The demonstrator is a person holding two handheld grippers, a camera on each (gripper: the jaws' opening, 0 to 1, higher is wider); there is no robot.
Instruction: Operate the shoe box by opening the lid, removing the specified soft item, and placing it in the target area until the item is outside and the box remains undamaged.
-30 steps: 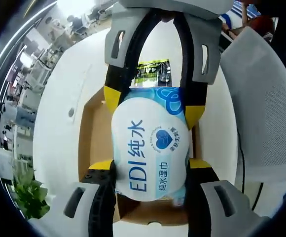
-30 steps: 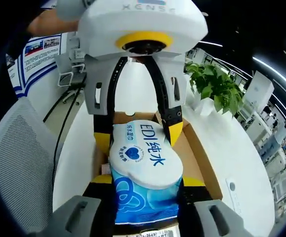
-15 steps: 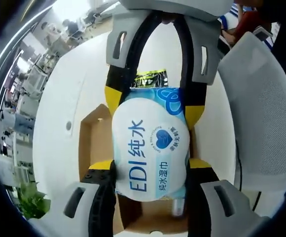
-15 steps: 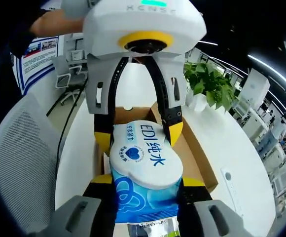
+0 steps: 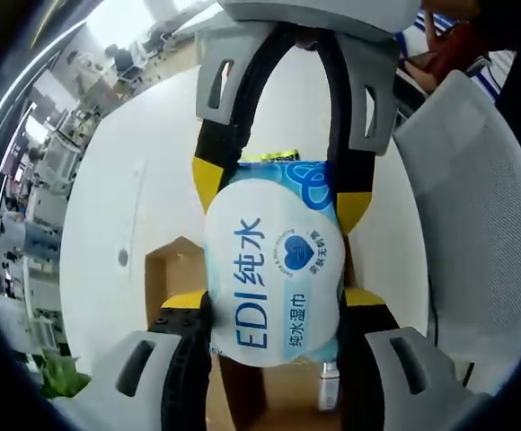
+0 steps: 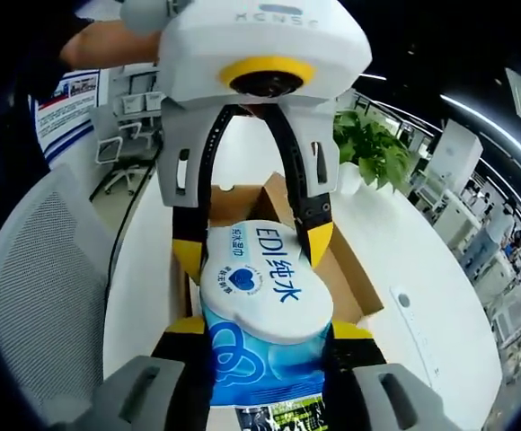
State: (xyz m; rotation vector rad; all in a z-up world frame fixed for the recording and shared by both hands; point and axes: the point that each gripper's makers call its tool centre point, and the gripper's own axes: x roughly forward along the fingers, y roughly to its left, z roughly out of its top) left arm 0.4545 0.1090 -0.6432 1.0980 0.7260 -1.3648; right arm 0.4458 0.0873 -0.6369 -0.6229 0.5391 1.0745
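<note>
A blue and white pack of wet wipes hangs in the air, pinched from both ends. My left gripper is shut on its near end in the left gripper view, and my right gripper comes down from the top, shut on the far end. In the right gripper view the same pack sits between my right gripper below and my left gripper above. The open brown shoe box lies under the pack on the white table; its side wall shows behind the pack.
A small white bottle lies inside the box. A black and green packet lies on the table just past the box. A grey mesh chair stands beside the table, and a potted plant at its far edge. A person's hand holds the left gripper.
Both grippers have carried the pack up and away from the box, which has slid back and shrunk in both views. The grip on the pack is unchanged.
</note>
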